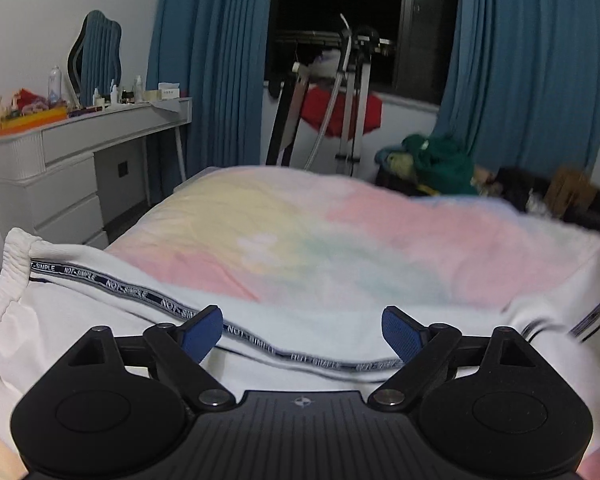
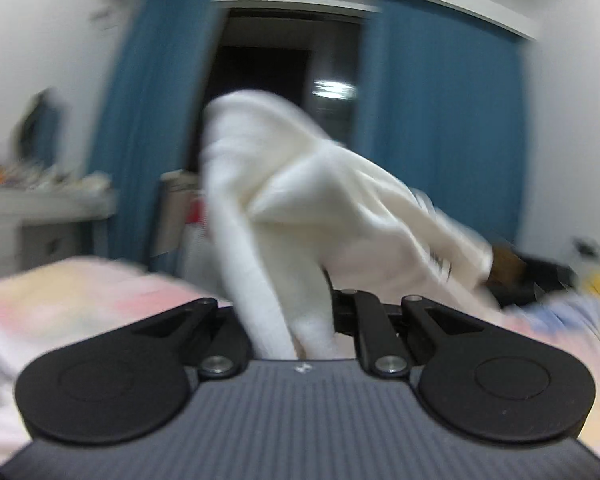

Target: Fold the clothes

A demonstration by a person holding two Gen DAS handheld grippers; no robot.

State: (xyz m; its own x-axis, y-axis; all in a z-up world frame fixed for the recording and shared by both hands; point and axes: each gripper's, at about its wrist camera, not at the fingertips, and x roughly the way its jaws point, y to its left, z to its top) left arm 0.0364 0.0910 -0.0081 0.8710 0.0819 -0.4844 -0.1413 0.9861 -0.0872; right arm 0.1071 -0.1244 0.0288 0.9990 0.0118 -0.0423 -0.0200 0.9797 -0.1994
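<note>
One white garment with a navy lettered stripe [image 1: 120, 292] lies across your near bed; your left gripper [image 1: 302, 334] hovers level, fingers spread, while your right gripper [image 2: 296, 320] is raised, clamping its bunched white fabric [image 2: 292, 200].

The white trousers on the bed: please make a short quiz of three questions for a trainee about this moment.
1. True or false: the left gripper is shut on the white trousers.
2. Which gripper lifts white cloth? A) left B) right C) neither
3. Fill in: the trim tape on the trousers reads NOT-____.

Key:
1. False; its blue pads stand wide apart.
2. B, the right gripper, cloth bunched between its fingers.
3. SIMPLE
</note>
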